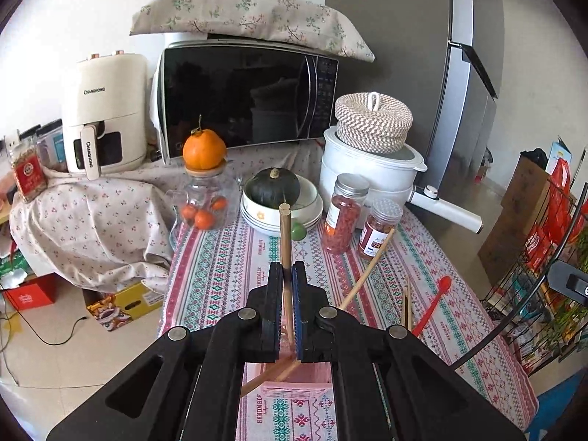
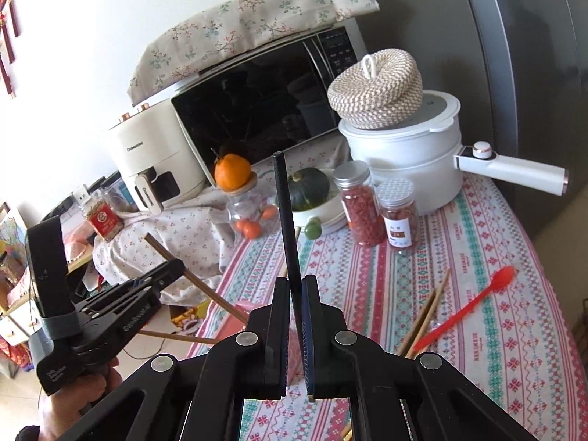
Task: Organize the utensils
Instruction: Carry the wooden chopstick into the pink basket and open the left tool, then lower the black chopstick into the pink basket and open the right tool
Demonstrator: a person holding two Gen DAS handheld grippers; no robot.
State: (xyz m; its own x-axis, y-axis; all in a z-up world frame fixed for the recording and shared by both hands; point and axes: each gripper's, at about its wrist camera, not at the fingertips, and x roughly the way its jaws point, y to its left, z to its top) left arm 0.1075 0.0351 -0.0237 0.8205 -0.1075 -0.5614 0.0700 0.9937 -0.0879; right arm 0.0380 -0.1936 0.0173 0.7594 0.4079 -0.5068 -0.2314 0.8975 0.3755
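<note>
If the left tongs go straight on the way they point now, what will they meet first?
Probably the stack of white bowls with the dark green squash, though depth is unclear. The left tongs, shut on a wooden chopstick, aim there over bare tablecloth.

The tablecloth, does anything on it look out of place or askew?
Yes. A red spoon and a pair of wooden chopsticks lie loose and slanted on the tablecloth, and another chopstick sticks out crookedly from the pink holder.

Right tool (image 2: 294, 283) clamped on black chopstick (image 2: 284, 213), tip up. Left tool (image 2: 167, 268) pinching wooden chopstick (image 2: 194, 279) beside pink holder (image 2: 242, 312). Red spoon (image 2: 474, 303), wooden pair (image 2: 426, 312) flat on bench (image 2: 496, 257).
</note>
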